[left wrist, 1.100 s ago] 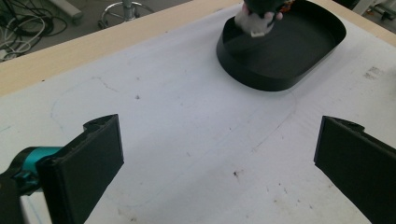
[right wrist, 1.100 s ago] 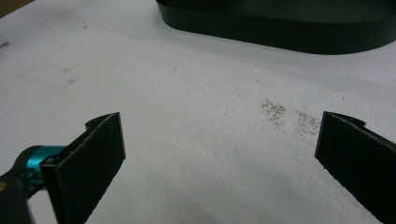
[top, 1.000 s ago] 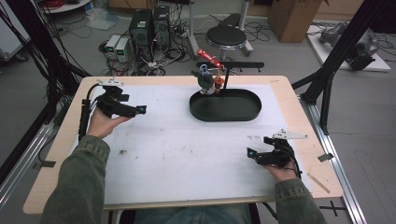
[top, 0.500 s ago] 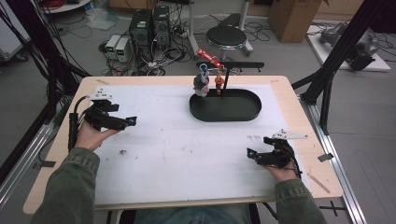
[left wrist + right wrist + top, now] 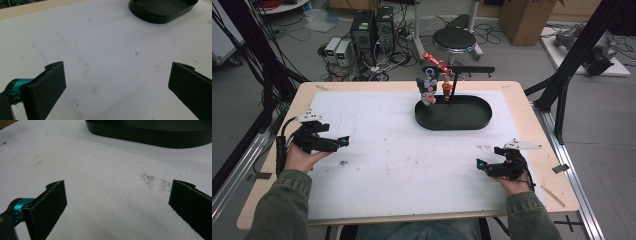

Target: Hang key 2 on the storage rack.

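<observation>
Left gripper [image 5: 343, 141] sits at the left edge of the white sheet [image 5: 387, 150], held in the person's left hand [image 5: 299, 157], low over the surface, pointing right. Jaws wide apart, nothing between them; the left gripper view has bare stained sheet between the two black pads [image 5: 47, 86].

Right gripper [image 5: 480, 164] is at the near right of the sheet, in the right hand [image 5: 512, 182], pointing left. Jaws also spread wide and empty; the right gripper view has only sheet and a patch of dark specks [image 5: 155, 181] between the pads [image 5: 48, 203]. Grey three-cornered plate [image 5: 522, 145] on top of it, another one [image 5: 310, 117] on the left gripper.

Black oval tray [image 5: 454, 112] sits at the far centre of the sheet, well apart from both grippers. Its near wall shows at the top of both gripper views [image 5: 162, 11] [image 5: 150, 137]. A thin black post [image 5: 452, 87] stands at the tray's far rim. A small grey-and-pink figure toy [image 5: 428, 90] and a small orange-red item [image 5: 446, 91] hang by the post over the tray's far left end; can't tell whether they touch the tray.

Sheet covers most of the wooden table [image 5: 532, 115]. Faint blue pen outline [image 5: 75, 50] on the sheet in the left gripper view. Beyond the table on the floor: round black stool [image 5: 454, 37], computer towers [image 5: 372, 25], cables.
</observation>
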`<state>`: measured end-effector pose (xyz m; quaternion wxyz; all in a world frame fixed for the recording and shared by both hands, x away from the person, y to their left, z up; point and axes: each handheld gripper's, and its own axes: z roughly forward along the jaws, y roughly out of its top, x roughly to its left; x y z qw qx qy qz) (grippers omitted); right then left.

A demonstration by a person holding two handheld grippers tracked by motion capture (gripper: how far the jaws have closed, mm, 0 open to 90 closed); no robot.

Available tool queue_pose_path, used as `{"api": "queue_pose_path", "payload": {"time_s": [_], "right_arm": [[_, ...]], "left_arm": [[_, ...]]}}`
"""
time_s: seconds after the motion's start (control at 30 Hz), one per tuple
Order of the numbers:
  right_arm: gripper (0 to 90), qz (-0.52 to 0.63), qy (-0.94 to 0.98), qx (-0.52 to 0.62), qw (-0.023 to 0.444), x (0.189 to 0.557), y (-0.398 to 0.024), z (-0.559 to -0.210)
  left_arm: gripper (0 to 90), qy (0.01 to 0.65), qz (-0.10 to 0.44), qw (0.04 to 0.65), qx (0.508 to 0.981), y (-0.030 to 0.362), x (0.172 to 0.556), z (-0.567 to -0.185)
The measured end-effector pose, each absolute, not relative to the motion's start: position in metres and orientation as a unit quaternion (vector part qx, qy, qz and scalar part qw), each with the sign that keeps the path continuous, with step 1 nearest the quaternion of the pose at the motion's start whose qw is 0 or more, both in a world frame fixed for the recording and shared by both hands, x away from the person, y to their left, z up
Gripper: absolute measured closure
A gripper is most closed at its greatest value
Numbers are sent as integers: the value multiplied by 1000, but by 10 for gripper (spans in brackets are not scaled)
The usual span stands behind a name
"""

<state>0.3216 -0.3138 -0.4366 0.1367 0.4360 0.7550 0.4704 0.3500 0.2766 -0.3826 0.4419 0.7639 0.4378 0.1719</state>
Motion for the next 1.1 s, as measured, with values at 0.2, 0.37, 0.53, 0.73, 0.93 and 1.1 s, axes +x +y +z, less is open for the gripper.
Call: {"api": "queue_pose_path", "payload": {"time_s": [0.2,0.37,0.53,0.73,0.93,1.1], "right_arm": [[8,468,757,434,137,321,-313,-437],[8,466,759,434,136,322,-312,-437],[9,465,758,437,137,321,-313,-437],[9,466,755,439,138,322,-313,-437],[8,465,755,440,139,322,-313,-437],[9,466,756,438,139,322,-313,-437]], "left_arm": [[17,434,179,439,766,285,331,-391],[17,435,186,450,757,295,314,-394],[17,432,181,458,755,297,304,-398],[17,441,171,457,753,300,294,-411],[17,452,172,460,744,311,286,-422],[17,468,178,462,732,316,277,-426]]}}
